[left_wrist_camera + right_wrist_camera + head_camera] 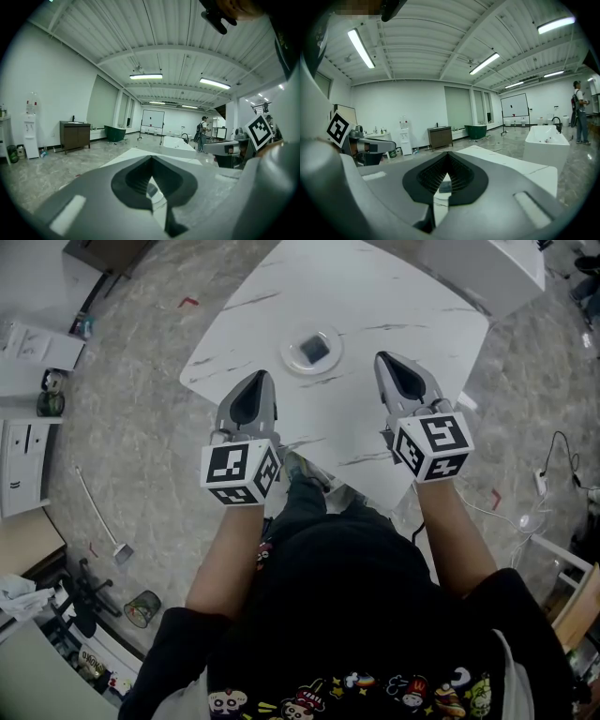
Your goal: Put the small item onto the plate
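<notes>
A small dark square item [314,350] lies on a round white plate [292,358] in the middle of the white marble table [394,306]. My left gripper [266,375] hovers just left of and nearer than the plate, jaws together and empty. At the plate's right, my right gripper [381,357] is likewise shut with nothing in it. In the left gripper view the left gripper [151,157] has its tips touching, and the plate [154,193] shows through the gap behind them. In the right gripper view the right gripper [447,153] is closed, and the dark item [445,187] shows through its gap.
The table's near corner is by the person's legs [309,493]. A white bathtub [546,140] stands beyond the table, a dark cabinet [75,135] and a water dispenser [31,136] by the wall. A person [203,133] stands far off. Clutter lies on the floor [141,607] at the left.
</notes>
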The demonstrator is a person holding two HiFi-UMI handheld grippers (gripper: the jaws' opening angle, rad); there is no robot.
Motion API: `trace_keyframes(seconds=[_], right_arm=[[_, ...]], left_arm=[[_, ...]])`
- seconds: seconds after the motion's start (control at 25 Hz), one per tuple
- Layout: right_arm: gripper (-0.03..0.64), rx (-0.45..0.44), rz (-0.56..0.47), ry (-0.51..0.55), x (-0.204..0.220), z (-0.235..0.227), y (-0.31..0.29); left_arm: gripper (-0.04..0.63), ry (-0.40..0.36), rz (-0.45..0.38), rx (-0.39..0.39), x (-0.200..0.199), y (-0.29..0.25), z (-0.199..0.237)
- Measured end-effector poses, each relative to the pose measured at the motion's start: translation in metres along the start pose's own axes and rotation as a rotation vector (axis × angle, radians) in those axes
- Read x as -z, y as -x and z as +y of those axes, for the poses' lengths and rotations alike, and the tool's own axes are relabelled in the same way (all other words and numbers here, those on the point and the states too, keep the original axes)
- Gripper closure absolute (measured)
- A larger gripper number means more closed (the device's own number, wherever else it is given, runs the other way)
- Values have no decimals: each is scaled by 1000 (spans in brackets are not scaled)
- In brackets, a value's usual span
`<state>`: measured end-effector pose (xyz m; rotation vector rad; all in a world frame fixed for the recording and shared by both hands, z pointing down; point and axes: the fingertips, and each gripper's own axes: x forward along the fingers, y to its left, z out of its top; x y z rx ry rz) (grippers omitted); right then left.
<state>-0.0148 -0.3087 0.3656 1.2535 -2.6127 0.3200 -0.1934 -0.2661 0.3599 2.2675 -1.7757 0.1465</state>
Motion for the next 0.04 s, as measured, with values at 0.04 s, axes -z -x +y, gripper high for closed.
trace_keyframes(seconds=[0.04], right_arm=[[599,2,2,-3,1,-1,1]], left_arm=[[595,0,0,0,0,0,0]])
